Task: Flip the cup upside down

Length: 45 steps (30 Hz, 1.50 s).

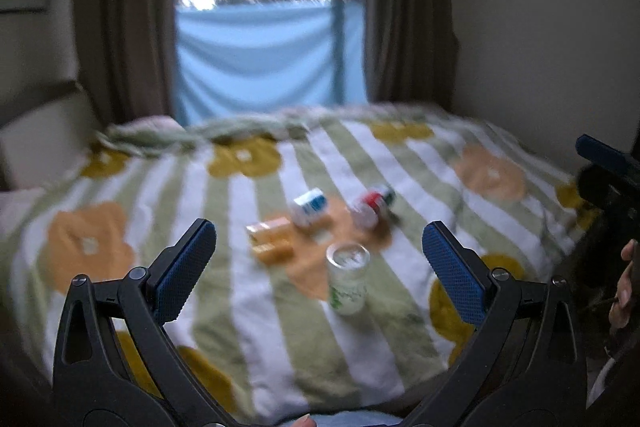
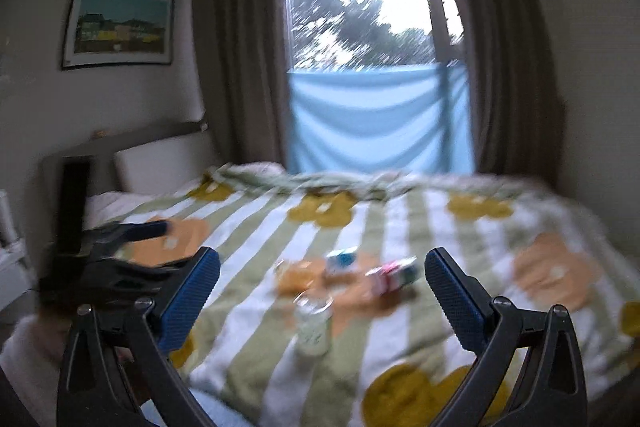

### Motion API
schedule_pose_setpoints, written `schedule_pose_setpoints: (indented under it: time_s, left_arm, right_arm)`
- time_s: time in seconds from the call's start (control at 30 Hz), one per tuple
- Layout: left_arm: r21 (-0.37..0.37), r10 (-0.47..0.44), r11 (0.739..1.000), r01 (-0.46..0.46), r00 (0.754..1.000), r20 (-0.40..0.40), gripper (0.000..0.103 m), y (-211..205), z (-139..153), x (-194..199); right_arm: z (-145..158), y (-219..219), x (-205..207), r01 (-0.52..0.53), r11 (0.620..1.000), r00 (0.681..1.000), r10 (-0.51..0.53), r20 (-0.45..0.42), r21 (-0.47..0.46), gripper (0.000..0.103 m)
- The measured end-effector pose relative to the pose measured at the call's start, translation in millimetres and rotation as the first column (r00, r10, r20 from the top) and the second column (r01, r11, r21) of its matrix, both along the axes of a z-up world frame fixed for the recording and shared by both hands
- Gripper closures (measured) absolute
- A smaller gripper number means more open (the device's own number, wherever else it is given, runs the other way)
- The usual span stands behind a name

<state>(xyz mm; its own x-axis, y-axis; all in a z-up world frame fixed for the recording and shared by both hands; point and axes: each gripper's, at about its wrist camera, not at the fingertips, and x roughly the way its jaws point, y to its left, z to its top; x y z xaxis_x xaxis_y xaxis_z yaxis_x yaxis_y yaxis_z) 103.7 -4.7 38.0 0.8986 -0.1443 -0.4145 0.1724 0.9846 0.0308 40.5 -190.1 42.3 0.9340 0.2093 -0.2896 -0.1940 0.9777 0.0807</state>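
Observation:
A clear glass cup (image 1: 347, 278) with a green print stands upright, mouth up, on the striped flowered bedspread (image 1: 240, 307). It also shows in the right wrist view (image 2: 314, 323). My left gripper (image 1: 318, 255) is open and empty, held above the bed with the cup ahead between its blue pads (image 1: 184, 267). My right gripper (image 2: 322, 291) is open and empty, short of the cup. The right gripper shows at the right edge of the left wrist view (image 1: 608, 163). The left gripper shows at the left of the right wrist view (image 2: 120, 247). Both views are motion-blurred.
Behind the cup lie a yellow packet (image 1: 272, 241), a blue-and-white carton (image 1: 310, 207) and a red-and-white carton (image 1: 372, 207). A rumpled blanket (image 1: 240, 131) lies at the bed's far edge before the curtained window (image 1: 260, 27). A headboard and pillow (image 2: 160, 163) are at left.

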Motion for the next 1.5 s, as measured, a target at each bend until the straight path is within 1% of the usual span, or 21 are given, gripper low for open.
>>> schedule_pose_setpoints:
  time_s: [0.07,0.17,0.27,0.4,0.57,0.73,0.9,1.17,1.5]
  left_arm:
    - [-0.002,0.048,0.999,-0.048,0.998,0.046,0.0,6.7,8.1,-20.2]
    - [-0.036,0.112,0.993,-0.109,0.989,0.093,0.0,15.1,8.0,-47.8]
    - [-0.052,0.129,0.991,-0.122,0.982,0.136,0.0,18.0,0.0,-68.2]
    - [-0.034,0.126,0.992,-0.122,0.98,0.155,0.0,15.6,-8.5,-78.0]
    - [-0.044,0.115,0.993,-0.109,0.979,0.17,0.0,8.9,-8.7,-84.7]
    - [-0.028,0.113,0.994,-0.11,0.976,0.184,0.0,1.2,-8.9,-90.2]
    - [-0.055,0.109,0.993,-0.101,0.978,0.176,0.0,1.5,-8.2,-88.6]
    - [-0.054,0.12,0.992,-0.112,0.977,0.177,0.0,3.5,-9.4,-88.2]
    - [-0.059,0.123,0.992,-0.114,0.977,0.174,0.0,6.5,-11.1,-86.8]
  right_arm:
    - [5.3,3.3,-7.3,0.066,0.997,0.997,-0.065,0.035,-0.027,0.0]
    - [0.9,11.1,-18.3,0.158,0.985,0.985,-0.152,0.077,-0.075,0.0]
    - [-10.3,13.8,-23.9,0.194,0.978,0.979,-0.189,0.075,-0.08,0.0]
    - [-19.4,16.8,-29.9,0.222,0.97,0.973,-0.214,0.081,-0.103,0.0]
    - [-18.1,15.4,-34.9,0.221,0.971,0.973,-0.213,0.089,-0.093,0.0]
    - [-13.9,14.0,-39.7,0.221,0.972,0.973,-0.214,0.089,-0.081,0.0]
    - [-13.2,15.3,-39.7,0.215,0.973,0.974,-0.208,0.089,-0.081,0.0]
    - [-13.1,11.0,-37.4,0.202,0.978,0.977,-0.196,0.081,-0.062,0.0]
    - [-15.3,10.5,-38.1,0.206,0.977,0.976,-0.201,0.08,-0.06,0.0]
